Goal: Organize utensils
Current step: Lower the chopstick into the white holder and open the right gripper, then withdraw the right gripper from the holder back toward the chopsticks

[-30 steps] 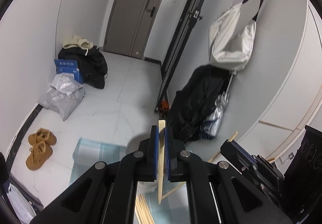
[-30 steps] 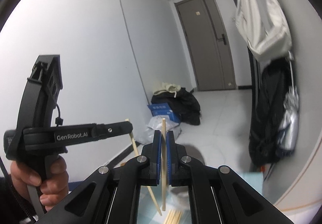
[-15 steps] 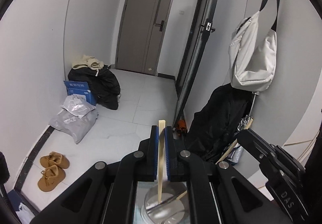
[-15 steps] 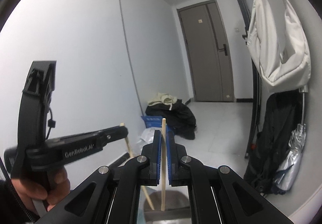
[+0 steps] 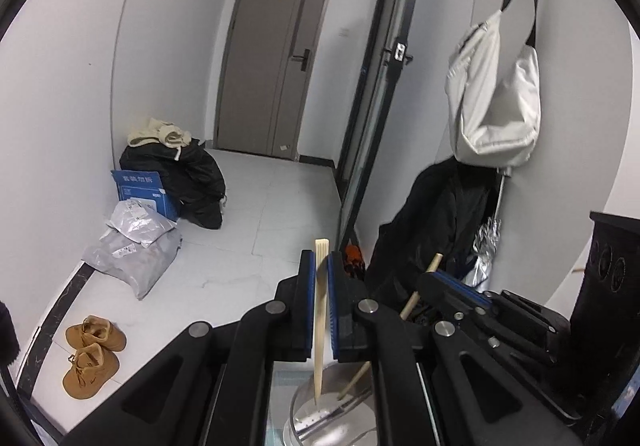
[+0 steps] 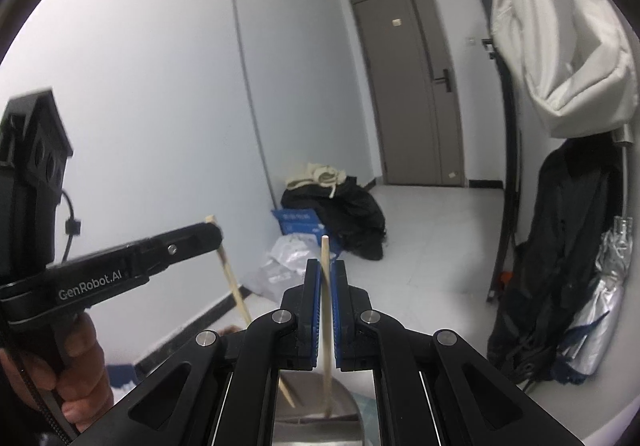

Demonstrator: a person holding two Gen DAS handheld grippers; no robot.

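Note:
In the left wrist view my left gripper [image 5: 319, 266] is shut on a pale flat-ended chopstick [image 5: 320, 346]. It hangs almost upright, and its thin tip reaches into a perforated steel utensil holder [image 5: 304, 426] below. My right gripper [image 5: 452, 282] sits close on the right, shut on a round chopstick [image 5: 430, 266] that slants down into the same holder. In the right wrist view the right gripper [image 6: 326, 274] pinches its chopstick [image 6: 327, 366] upright over the steel holder [image 6: 348, 418]. The left gripper [image 6: 200, 236] and its chopstick [image 6: 232, 278] are at left.
A person's hand [image 6: 80, 386] grips the left tool's handle. On the floor beyond lie brown shoes [image 5: 92, 354], grey parcels [image 5: 136, 246], a blue box [image 5: 140, 185] and a black clothes pile [image 5: 192, 177]. A white bag [image 5: 492, 105] and a black coat [image 5: 440, 226] hang on the right wall.
Both grippers have shifted and tilted lower. The steel holder has come into view beneath them, and both chopstick tips now reach into it. The right gripper has drawn closer to the left one.

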